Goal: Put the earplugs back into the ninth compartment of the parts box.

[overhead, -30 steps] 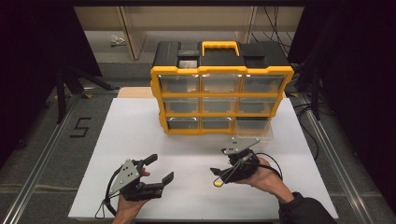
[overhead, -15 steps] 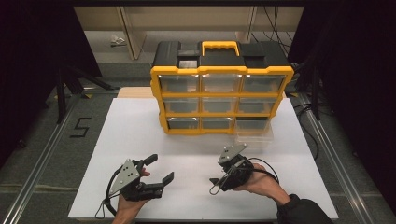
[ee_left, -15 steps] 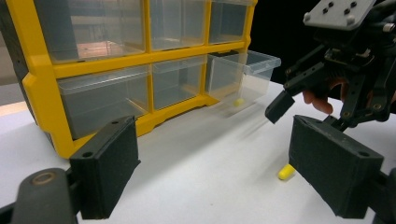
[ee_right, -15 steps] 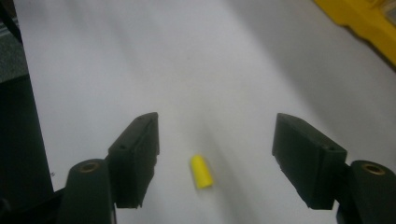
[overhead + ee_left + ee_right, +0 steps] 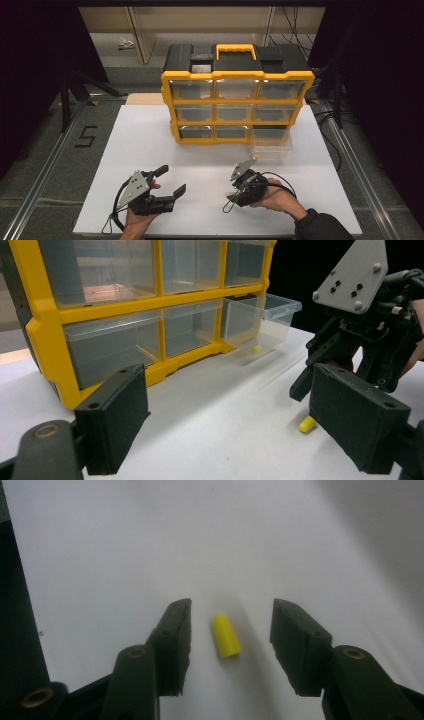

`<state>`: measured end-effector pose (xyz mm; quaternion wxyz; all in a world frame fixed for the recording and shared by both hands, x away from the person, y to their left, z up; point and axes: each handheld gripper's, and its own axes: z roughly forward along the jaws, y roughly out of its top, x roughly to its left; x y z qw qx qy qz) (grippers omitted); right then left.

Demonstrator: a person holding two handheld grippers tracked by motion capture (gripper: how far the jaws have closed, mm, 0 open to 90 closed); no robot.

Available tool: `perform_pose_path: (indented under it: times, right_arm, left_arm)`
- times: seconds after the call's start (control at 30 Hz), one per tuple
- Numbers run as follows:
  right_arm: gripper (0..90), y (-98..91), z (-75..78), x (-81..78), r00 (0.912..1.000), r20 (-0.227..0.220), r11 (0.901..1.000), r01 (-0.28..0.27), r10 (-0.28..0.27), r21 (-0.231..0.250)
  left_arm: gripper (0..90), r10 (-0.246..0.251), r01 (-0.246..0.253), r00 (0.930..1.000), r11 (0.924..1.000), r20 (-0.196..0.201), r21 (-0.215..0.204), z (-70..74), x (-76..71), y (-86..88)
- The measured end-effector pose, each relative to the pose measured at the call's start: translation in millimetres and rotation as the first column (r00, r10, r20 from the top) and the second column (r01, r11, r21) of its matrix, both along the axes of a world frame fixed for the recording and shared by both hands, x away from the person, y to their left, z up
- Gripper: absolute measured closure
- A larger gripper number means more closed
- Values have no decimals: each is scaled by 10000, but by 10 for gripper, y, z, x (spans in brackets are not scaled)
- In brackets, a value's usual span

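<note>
**Yellow cylinder lies flat between the right gripper's spread jaws**

A small yellow cylinder (image 5: 226,636) lies on its side on the white table (image 5: 150,145). In the right gripper view its long axis runs nearly up the picture, away from the camera, with the far end leaning slightly left. From the left gripper view the same piece (image 5: 307,424) shows as a short stub on the board; which end is which is hard to tell from there.

The table is a plain white board set on a grey floor between metal rails, with dark surroundings on both sides. At the far half of the board stands a yellow-and-black drawer cabinet (image 5: 237,102) with three rows of clear drawers. The bottom-right drawer (image 5: 260,320) is pulled out, and a small yellow object (image 5: 256,349) rests inside it.

The right gripper (image 5: 230,630) points down at the board with its jaws apart; the cylinder sits in the gap between them, touching neither, a little nearer the left jaw in that view. The left gripper (image 5: 170,182), held near the table's front-left, has its jaws wide and holds nothing; it faces across toward the right gripper (image 5: 239,192), well apart from the cylinder.
</note>
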<state>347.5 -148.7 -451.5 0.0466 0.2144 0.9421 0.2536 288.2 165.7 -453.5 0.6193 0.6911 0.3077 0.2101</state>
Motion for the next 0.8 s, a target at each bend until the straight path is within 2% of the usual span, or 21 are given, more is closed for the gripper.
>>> perform_pose_path:
  times: [0.53, 0.8]
  right_arm:
    - [685, 14, -137, 35, 9993, -373, 9994, -83, 70, -348]
    - [803, 13, -159, 35, 9996, -233, 9988, -165, 155, -456]
  left_arm:
    - [156, -5, 5, 10000, 10000, -16, 15, 0, 0, -4]
    - [156, -9, 9, 10000, 10000, -11, 18, -1, 0, -4]
